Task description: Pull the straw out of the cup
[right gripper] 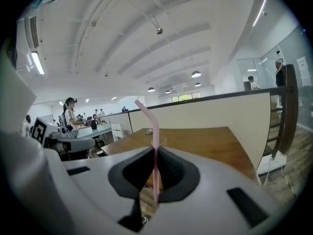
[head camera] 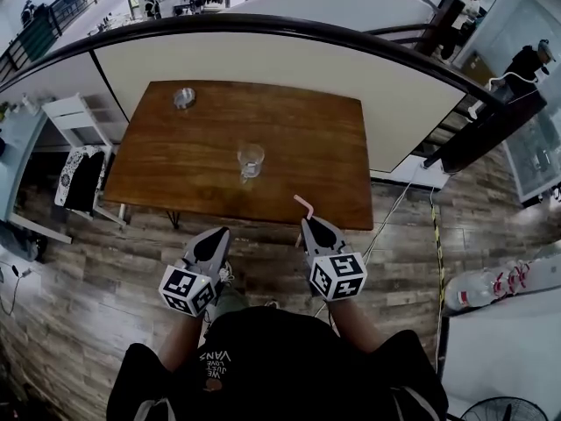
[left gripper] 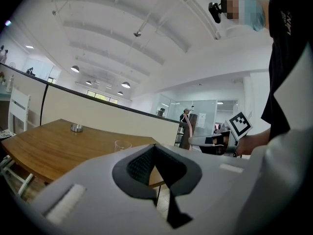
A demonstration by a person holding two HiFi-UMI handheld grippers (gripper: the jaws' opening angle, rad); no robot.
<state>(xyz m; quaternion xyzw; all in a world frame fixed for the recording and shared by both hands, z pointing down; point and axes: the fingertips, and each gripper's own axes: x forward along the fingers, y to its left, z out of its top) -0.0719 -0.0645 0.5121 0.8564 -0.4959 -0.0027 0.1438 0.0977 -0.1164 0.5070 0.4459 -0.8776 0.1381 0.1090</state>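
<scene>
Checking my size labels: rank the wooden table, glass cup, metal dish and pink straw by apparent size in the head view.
1. wooden table
2. glass cup
3. metal dish and pink straw: unsure; the straw is thin, only partly visible, and nearer the camera.

Wooden table (head camera: 298,139), rectangular, brown top. Two items on it, well apart: clear cup (head camera: 251,160) upright near the middle, toward the near edge; small metal dish (head camera: 183,97) near the far left corner.
</scene>
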